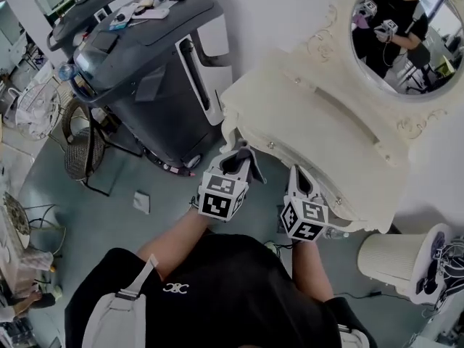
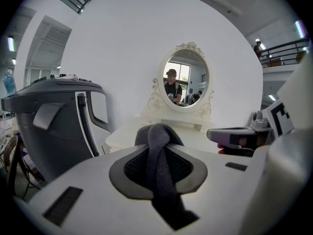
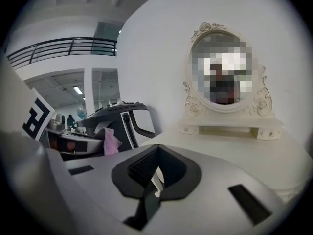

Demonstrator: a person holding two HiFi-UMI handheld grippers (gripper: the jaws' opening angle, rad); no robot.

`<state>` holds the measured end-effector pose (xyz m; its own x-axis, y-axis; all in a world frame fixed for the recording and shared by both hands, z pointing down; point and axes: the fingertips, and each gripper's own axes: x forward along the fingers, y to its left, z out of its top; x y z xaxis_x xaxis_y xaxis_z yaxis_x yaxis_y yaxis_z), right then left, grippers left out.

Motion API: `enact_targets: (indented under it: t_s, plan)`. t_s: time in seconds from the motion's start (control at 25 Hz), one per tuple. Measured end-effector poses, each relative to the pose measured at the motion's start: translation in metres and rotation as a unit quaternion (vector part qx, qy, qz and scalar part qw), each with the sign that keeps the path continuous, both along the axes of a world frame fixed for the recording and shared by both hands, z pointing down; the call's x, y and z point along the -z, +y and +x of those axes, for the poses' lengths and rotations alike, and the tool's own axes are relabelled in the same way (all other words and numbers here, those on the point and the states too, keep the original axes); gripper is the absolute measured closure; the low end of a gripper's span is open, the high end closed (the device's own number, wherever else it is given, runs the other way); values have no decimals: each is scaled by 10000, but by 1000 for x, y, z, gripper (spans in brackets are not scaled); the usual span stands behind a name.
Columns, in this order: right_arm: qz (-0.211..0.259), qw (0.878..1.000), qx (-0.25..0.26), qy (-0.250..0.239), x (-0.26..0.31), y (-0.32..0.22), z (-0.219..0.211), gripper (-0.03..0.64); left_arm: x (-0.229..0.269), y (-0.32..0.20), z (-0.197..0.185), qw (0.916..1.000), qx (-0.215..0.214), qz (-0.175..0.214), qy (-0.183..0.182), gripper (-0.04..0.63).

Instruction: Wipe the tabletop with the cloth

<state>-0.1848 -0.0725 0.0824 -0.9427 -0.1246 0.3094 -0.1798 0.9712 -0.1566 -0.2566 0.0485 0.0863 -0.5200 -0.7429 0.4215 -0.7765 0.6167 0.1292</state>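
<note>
My black top is closest, at the bottom of the head view, and my two grippers are just past it.

Far to the left stands a big dark grey machine. Next comes my left gripper. It is shut tight on the grey cloth, which sticks out in a soft bunch from the tips. The cloth is up in the air by the front left corner of the cream dressing table. I don't think it touches the surface yet.

My right gripper is just beside the left one, at the front edge. Its jaws look closed, with nothing in them.

Further right are the oval mirror and a white bin on the floor.

I think I am only bringing the cloth to the table, and the wiping has not begun. Next I should put the cloth down on the top, press softly and slide it across, with my right gripper out of the way.
</note>
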Motion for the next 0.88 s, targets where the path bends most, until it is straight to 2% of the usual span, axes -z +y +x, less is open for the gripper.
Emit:
enact_targets:
  t_s: [0.24, 0.4, 0.52, 0.68, 0.88]
  plan:
    - [-101, 9984, -545, -89, 6, 68, -55, 614, 5, 68, -69, 9988, -467, -134, 9, 531]
    - [-193, 9964, -826, 23, 0, 98, -68, 614, -3, 95, -96, 9978, -613, -213, 128, 531]
    - [-84, 9956, -904, 231, -2, 105, -70, 614, -6, 98, -106, 9973, -675, -159, 234, 531]
    - [-116, 9936, -1095, 257, -1, 96, -73, 614, -7, 86, -112, 9960, -835, -210, 248, 531]
    - [-133, 9959, -872, 184, -11, 87, -82, 614, -6, 68, -119, 9966, -815, -94, 24, 531]
